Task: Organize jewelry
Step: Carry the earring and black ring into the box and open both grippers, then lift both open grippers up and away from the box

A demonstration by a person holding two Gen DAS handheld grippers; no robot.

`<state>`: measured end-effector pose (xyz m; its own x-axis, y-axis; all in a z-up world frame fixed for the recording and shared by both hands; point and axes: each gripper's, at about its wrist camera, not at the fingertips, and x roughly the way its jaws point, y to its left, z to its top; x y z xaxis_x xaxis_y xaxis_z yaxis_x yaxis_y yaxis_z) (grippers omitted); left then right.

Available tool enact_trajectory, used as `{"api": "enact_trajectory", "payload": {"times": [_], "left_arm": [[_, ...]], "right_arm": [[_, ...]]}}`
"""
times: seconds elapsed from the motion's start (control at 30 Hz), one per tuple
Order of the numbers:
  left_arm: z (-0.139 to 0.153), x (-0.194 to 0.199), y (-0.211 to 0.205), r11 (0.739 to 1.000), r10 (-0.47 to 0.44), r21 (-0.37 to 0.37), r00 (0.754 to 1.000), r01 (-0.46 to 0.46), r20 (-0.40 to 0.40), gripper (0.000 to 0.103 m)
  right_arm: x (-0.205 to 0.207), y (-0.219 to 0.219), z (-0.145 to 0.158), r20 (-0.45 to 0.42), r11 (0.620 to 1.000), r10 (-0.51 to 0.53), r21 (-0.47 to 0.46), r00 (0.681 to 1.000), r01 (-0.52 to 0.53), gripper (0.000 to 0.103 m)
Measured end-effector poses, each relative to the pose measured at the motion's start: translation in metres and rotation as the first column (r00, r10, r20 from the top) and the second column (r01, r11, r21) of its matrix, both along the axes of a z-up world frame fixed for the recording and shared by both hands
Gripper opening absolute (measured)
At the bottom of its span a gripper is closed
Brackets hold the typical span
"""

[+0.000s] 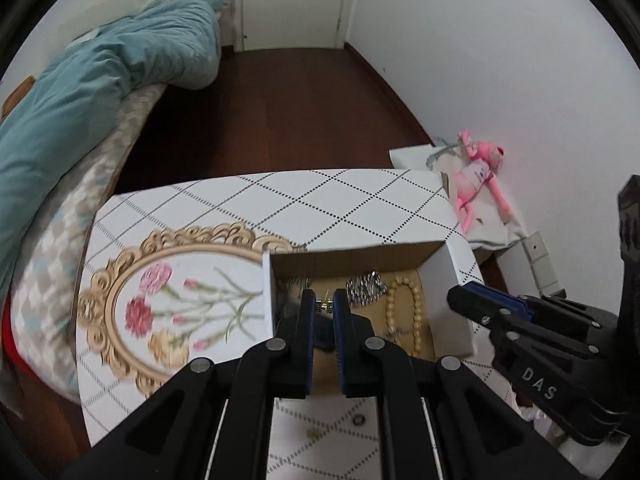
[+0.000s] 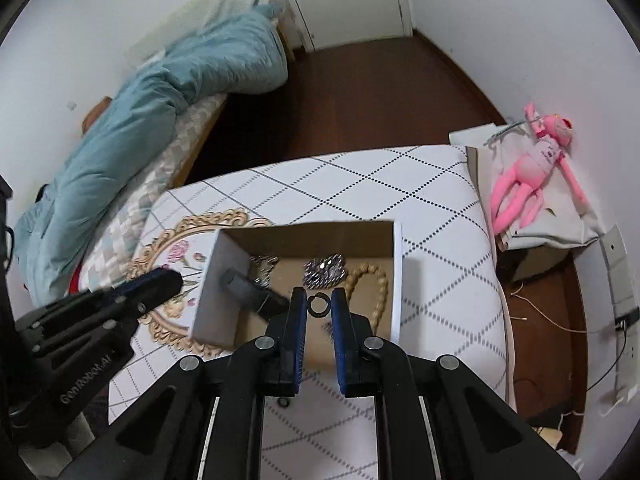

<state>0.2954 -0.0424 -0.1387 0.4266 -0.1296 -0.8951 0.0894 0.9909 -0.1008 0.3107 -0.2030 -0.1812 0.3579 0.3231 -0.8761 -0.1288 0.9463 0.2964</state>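
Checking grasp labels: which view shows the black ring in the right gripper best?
Right wrist view: the black ring sits pinched between the right gripper tips, its outline clear above the box. The left wrist view shows that gripper side-on; the ring is hidden there.

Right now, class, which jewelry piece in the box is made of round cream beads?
The bead bracelet, looped at the box's right side. The silver chain piece beside it is metallic and sparkly, not beaded.

Each camera sits on a gripper and looks steeply down along its fingers, quite close above the box point(image 1: 360, 256) on the table point(image 2: 440, 208). Both views share the box, table, bed point(image 1: 80, 100) and door
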Motion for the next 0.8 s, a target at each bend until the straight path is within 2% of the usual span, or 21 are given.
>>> {"api": "enact_trajectory", "payload": {"times": [0.17, 0.23, 0.27, 0.3, 0.33, 0.47, 0.53, 0.57, 0.63, 0.7, 0.77, 0.8], "left_arm": [[-0.013, 0.028, 0.005, 1.0, 0.019, 0.003, 0.997, -0.019, -0.074, 0.012], [-0.015, 0.031, 0.007, 0.999, 0.034, 0.018, 0.996, -0.032, -0.085, 0.022], [-0.015, 0.03, 0.008, 0.999, 0.041, 0.024, 0.996, -0.039, -0.079, 0.04], [-0.014, 0.029, 0.009, 0.998, 0.049, 0.037, 0.996, -0.047, -0.071, 0.065], [-0.014, 0.029, 0.009, 0.998, 0.056, 0.046, 0.996, -0.053, -0.066, 0.074], [-0.011, 0.018, 0.016, 0.996, 0.074, 0.058, 0.997, -0.072, -0.03, 0.079], [-0.012, 0.016, 0.018, 0.995, 0.081, 0.058, 0.996, -0.079, -0.028, 0.09], [-0.013, 0.013, 0.019, 0.995, 0.086, 0.057, 0.996, -0.084, -0.023, 0.097], [-0.016, 0.008, 0.022, 0.993, 0.099, 0.068, 0.995, -0.097, -0.013, 0.1], [-0.017, 0.001, 0.024, 0.991, 0.108, 0.085, 0.994, -0.108, 0.009, 0.103], [-0.018, -0.005, 0.025, 0.988, 0.114, 0.101, 0.993, -0.117, 0.026, 0.103], [-0.019, -0.009, 0.026, 0.987, 0.118, 0.106, 0.993, -0.12, 0.029, 0.103]], "right_arm": [[0.028, -0.001, -0.017, -0.085, 0.999, -0.008, -0.04, 0.996, 0.004, 0.014], [0.03, -0.004, -0.021, -0.101, 0.999, -0.011, -0.046, 0.995, 0.007, 0.015], [0.03, -0.005, -0.021, -0.098, 0.998, -0.018, -0.062, 0.995, 0.012, 0.021], [0.029, -0.006, -0.02, -0.092, 0.998, -0.019, -0.068, 0.996, 0.013, 0.029], [0.027, -0.008, -0.02, -0.089, 0.998, -0.023, -0.068, 0.996, 0.017, 0.033], [0.02, -0.011, -0.015, -0.051, 0.989, -0.041, -0.143, 0.998, 0.034, 0.035], [0.016, -0.012, -0.012, -0.027, 0.982, -0.051, -0.186, 0.998, 0.045, 0.039], [0.013, -0.012, -0.011, -0.017, 0.975, -0.058, -0.217, 0.998, 0.053, 0.047], [0.008, -0.012, -0.01, 0.002, 0.962, -0.068, -0.266, 0.998, 0.067, 0.06], [0.003, -0.012, -0.01, 0.012, 0.951, -0.075, -0.298, 0.997, 0.076, 0.087], [-0.004, -0.011, -0.012, 0.022, 0.938, -0.08, -0.337, 0.997, 0.083, 0.099], [-0.007, -0.011, -0.013, 0.025, 0.932, -0.081, -0.354, 0.996, 0.085, 0.1]]}}
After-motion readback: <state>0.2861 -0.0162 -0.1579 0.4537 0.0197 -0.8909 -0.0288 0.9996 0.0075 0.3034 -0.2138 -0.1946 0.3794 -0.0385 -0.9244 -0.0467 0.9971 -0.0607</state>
